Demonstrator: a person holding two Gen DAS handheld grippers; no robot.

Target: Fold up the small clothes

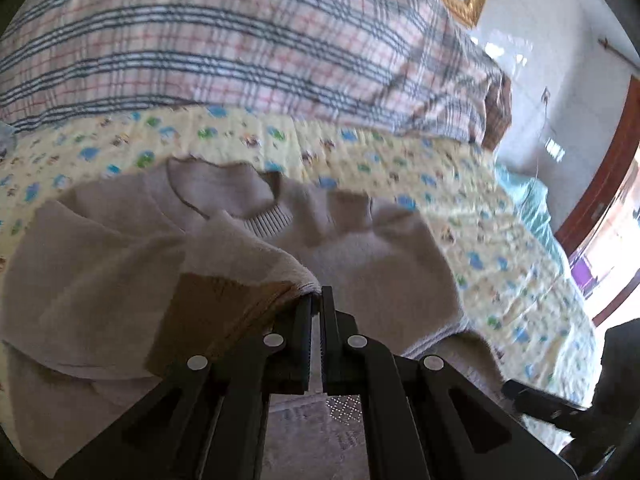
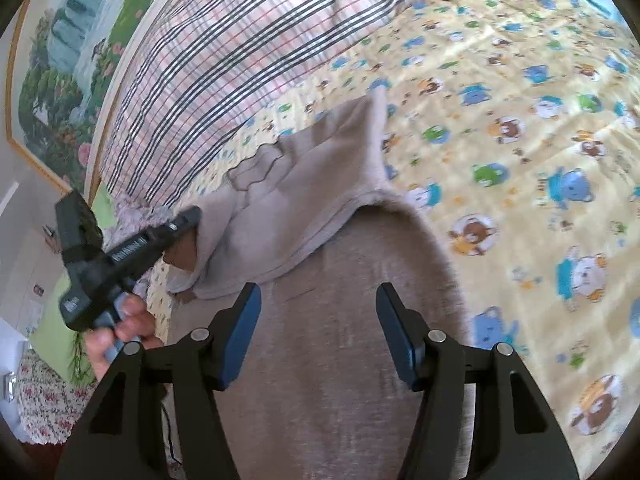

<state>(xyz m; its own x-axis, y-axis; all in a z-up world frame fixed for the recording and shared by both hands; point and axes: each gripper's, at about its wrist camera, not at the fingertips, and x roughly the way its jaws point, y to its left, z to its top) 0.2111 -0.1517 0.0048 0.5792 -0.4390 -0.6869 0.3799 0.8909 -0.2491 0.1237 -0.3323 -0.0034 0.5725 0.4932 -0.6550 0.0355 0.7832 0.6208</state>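
Left gripper [image 1: 316,300] pinching beige sweater [image 1: 360,248] edge, right gripper [image 2: 318,312] jaws apart above it, yellow bedsheet [image 2: 500,120]

Sweater [image 1: 360,248] spread on the sheet [image 1: 460,184], near the bed's front edge, one part folded over the body. Behind it, along the far edge, a quilt [image 1: 224,40]; past that, a picture [image 2: 60,80] on the wall.
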